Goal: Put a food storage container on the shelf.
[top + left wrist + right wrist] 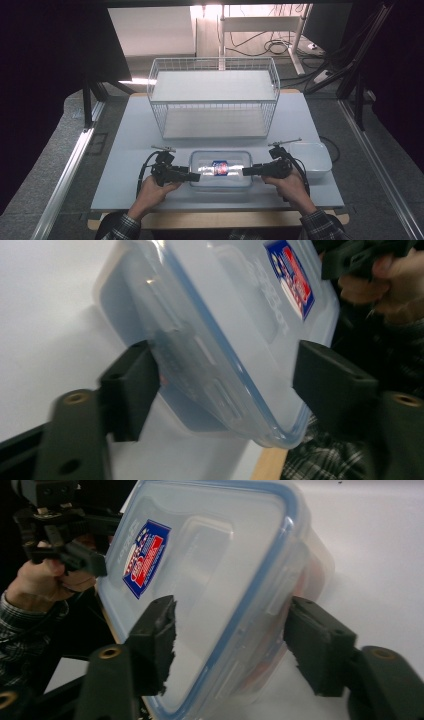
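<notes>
Both grippers straddle the lidded container, left gripper and right gripper apparently spread, not yet pinching; each should clamp evenly before lifting.

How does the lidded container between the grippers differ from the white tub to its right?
The lidded container is clear plastic with a blue-sealed lid and a red-and-blue label; the white tub is opaque, open-topped and unlabelled. The container lies between the left gripper and right gripper, one at each short end; the tub sits untouched beyond the right gripper. The container looks longer. Both are rounded rectangles on the table.
</notes>
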The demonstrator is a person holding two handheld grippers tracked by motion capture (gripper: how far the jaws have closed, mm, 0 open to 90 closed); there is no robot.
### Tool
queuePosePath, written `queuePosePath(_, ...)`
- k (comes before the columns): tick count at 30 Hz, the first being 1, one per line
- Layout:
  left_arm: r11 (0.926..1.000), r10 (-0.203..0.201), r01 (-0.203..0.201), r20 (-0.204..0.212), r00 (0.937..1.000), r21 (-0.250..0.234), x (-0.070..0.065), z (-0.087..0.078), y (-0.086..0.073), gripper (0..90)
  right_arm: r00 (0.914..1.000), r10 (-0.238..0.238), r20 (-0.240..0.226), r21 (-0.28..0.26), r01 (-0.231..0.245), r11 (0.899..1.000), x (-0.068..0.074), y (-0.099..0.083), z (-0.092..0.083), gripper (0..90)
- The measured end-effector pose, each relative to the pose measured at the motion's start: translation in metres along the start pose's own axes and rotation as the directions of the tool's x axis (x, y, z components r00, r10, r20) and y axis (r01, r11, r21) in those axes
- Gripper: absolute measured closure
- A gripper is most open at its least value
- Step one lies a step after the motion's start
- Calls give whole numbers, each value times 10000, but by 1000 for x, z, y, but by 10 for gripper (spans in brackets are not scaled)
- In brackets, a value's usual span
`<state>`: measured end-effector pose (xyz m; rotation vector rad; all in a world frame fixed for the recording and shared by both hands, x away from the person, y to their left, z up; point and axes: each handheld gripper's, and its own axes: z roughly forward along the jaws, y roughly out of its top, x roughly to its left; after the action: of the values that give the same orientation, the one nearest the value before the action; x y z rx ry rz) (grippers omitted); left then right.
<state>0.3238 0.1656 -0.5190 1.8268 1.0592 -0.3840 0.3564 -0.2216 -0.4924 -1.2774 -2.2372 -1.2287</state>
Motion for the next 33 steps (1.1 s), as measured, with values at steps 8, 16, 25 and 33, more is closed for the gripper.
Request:
queuePosePath(8, 9986, -35, 35, -13, 10000, -533, -6, -6, -5, 441, 9999, 81, -141, -257, -84, 9996, 7, -9, -12, 504)
queuePosePath(16, 9925, 68, -129, -505, 9987, -1214, -13, -8, -3, 489, 9911, -845, 1025, -805, 930, 9924, 26, -11, -15, 526)
queuePosePath(25, 9803, 724, -865, -844, 9938, -1778, -21, -23, 5, 514, 9736, -1605, 1626, -1650, 1872, 9684, 36, -2, -24, 651)
queuePosePath(33, 9880, 357, -488, -908, 9952, -1468, -13, -21, 3, 502, 9754, -1722, 1379, -1451, 1919, 9706, 32, -1, -17, 598)
